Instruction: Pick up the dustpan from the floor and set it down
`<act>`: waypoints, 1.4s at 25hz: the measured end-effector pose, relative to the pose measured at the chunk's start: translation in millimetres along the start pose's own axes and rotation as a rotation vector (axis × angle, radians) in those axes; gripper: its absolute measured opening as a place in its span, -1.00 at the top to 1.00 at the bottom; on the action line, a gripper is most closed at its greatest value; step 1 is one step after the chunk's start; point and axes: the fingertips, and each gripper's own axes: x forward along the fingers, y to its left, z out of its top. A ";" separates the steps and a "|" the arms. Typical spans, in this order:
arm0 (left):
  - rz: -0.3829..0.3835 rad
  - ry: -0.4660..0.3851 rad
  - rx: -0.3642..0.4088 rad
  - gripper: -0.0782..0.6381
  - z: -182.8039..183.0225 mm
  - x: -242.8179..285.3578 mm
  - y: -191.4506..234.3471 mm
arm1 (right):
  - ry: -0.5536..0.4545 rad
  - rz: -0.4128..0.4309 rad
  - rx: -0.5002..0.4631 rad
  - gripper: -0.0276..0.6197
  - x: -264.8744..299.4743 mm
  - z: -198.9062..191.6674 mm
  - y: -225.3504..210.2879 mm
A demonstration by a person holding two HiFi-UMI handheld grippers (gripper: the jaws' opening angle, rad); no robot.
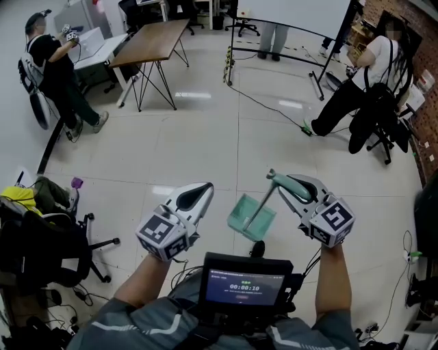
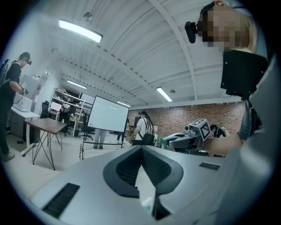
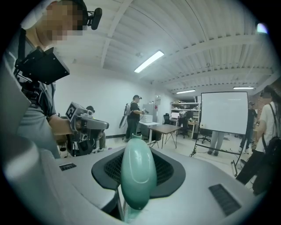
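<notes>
A teal dustpan [image 1: 252, 216] hangs off the floor, its pan low between my two grippers and its long handle slanting up to the right. My right gripper [image 1: 287, 186] is shut on the rounded handle end [image 3: 138, 176], which fills the space between its jaws in the right gripper view. My left gripper [image 1: 204, 190] is held level beside the pan, not touching it, with its jaws together and nothing in them [image 2: 141, 151]. Each gripper shows in the other's view: the right gripper [image 2: 189, 138] and the left gripper [image 3: 85, 123].
Pale tiled floor [image 1: 205, 143] lies ahead. A wooden table [image 1: 150, 41] stands far left, a projection screen on a stand [image 1: 287, 20] at the back. One person [image 1: 55, 75] stands at the left, another [image 1: 369, 89] sits at the right. An office chair [image 1: 48, 239] is near left.
</notes>
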 end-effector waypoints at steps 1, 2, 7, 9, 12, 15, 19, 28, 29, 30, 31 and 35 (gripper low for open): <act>0.007 0.001 -0.002 0.69 -0.3 9.9 4.9 | 0.003 0.009 -0.002 0.51 4.7 -0.9 -8.7; 0.015 0.004 -0.002 0.69 -1.5 21.8 9.6 | 0.001 0.017 -0.004 0.51 9.0 -2.6 -18.6; 0.089 0.017 -0.001 0.69 0.7 102.9 43.0 | 0.004 0.115 -0.037 0.51 40.3 -10.1 -81.1; 0.125 0.021 -0.002 0.69 8.3 146.8 56.2 | -0.009 0.150 -0.039 0.51 51.2 -5.5 -121.9; 0.172 0.018 0.002 0.69 26.3 213.4 71.9 | -0.033 0.201 -0.053 0.51 65.6 4.6 -186.5; 0.227 0.014 -0.003 0.69 40.9 262.5 89.4 | -0.028 0.251 -0.075 0.52 85.4 9.1 -236.9; 0.261 0.012 -0.012 0.69 53.1 309.7 116.9 | -0.033 0.291 -0.109 0.52 120.4 15.2 -289.0; 0.174 0.022 -0.012 0.69 56.2 375.9 194.5 | -0.053 0.261 -0.133 0.52 188.1 5.5 -370.1; 0.164 0.021 -0.006 0.69 58.2 377.9 203.3 | -0.046 0.249 -0.130 0.52 195.1 4.7 -375.2; 0.164 0.022 -0.008 0.69 60.3 378.9 213.0 | -0.039 0.239 -0.131 0.52 202.7 4.4 -379.4; 0.167 0.024 -0.015 0.69 61.8 379.9 222.9 | -0.033 0.230 -0.132 0.52 210.5 4.6 -383.4; 0.136 0.034 -0.039 0.69 58.4 392.2 250.5 | -0.023 0.203 -0.121 0.52 235.9 5.9 -403.1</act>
